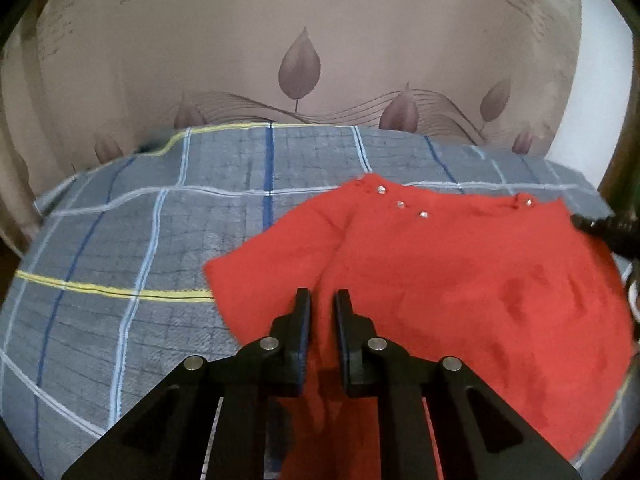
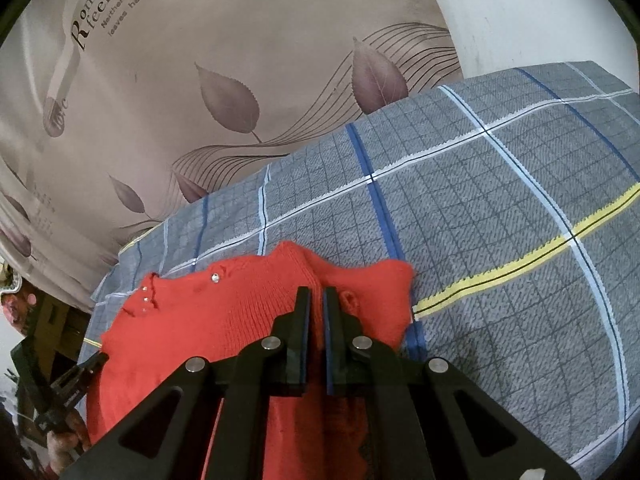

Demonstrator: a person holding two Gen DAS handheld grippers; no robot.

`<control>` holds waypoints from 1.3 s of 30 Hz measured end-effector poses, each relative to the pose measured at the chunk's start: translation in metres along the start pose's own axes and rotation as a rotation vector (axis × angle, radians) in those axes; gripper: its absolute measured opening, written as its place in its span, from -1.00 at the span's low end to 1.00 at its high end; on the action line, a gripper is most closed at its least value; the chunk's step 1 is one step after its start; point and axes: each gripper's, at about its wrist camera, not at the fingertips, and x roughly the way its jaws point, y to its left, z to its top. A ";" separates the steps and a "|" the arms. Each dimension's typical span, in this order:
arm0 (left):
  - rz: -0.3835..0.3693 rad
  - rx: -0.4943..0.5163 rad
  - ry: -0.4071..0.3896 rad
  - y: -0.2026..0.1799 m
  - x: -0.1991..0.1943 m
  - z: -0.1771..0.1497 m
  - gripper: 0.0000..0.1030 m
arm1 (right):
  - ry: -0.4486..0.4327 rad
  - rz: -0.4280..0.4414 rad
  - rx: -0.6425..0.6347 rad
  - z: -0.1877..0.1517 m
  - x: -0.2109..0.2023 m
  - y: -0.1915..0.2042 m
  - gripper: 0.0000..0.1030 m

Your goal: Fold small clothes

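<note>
Red knit made up the small top, which lay spread on a grey checked blanket with its neckline and rhinestone studs toward the far edge. One short sleeve stuck out flat to the left in the left wrist view.

The left claw hung over the near part of the top beside that sleeve, its jaws nearly together; I could not tell whether cloth was pinched between them. The right claw was closed on a raised ridge of the red knit, which stood up between its pads near the other sleeve.

In the left view the right claw's black tip showed at the top's far right edge. In the right view the left claw sat at the garment's left border.

A brown curtain printed with leaves hung close behind the blanket's far edge, and a pale wall stood beside it. Blanket lay bare left of the top in the left view and to its right in the right view.
</note>
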 end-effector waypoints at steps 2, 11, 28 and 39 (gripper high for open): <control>0.004 -0.006 -0.003 0.002 -0.001 0.001 -0.75 | -0.001 -0.002 -0.001 0.000 0.000 0.001 -0.93; 0.021 0.003 0.004 0.000 0.000 0.001 -0.74 | 0.000 -0.009 -0.006 0.000 0.001 0.002 -0.93; 0.044 0.015 0.017 -0.002 0.004 0.001 -0.65 | -0.001 -0.012 -0.007 0.000 0.004 0.003 -0.92; -0.040 -0.068 0.026 0.024 -0.010 0.008 -0.22 | -0.002 -0.005 -0.001 -0.001 0.004 0.003 -0.90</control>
